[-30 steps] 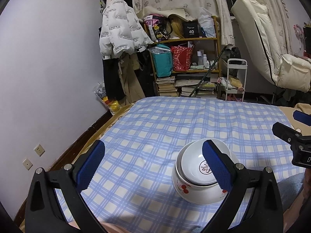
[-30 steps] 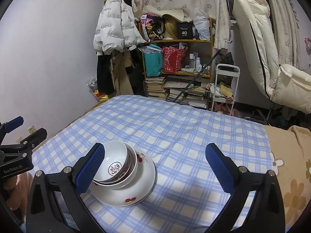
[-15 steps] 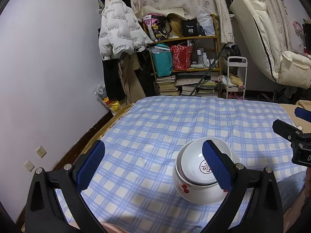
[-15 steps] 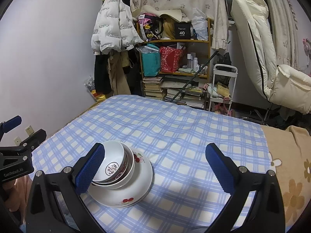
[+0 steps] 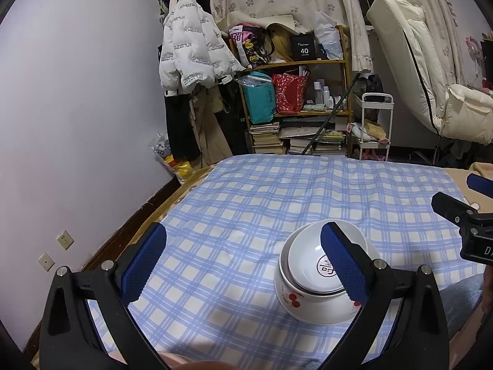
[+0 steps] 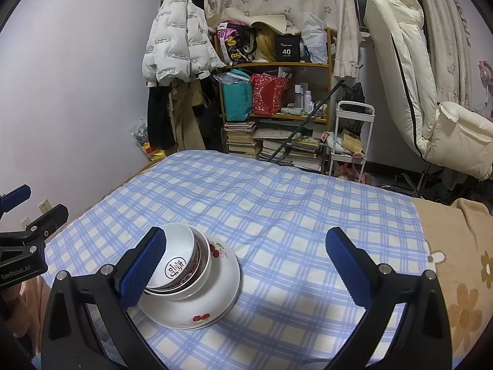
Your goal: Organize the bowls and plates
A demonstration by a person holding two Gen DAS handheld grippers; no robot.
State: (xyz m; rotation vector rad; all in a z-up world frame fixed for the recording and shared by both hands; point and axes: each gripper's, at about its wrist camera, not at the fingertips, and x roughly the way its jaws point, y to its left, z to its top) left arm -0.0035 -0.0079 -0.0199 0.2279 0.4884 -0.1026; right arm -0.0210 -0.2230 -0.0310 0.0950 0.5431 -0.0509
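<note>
The stack of bowls (image 6: 185,274) sits on a plate (image 6: 215,296) near the front edge of the checked cloth (image 6: 277,209). The left gripper (image 5: 240,265) and right gripper (image 6: 246,265) both gape wide, holding nothing.

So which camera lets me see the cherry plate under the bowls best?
The right wrist view: the cherry plate spreads out under the stacked bowls. In the left wrist view the cherry plate shows only its side, partly behind a gripper finger.

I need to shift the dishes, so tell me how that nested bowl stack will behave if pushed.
The bowl stack looks glazed ceramic: probably heavy, slick and breakable. The top bowl sits tilted in the one below, so it may rock or slide out. The checked cloth looks soft and would likely bunch.
</note>
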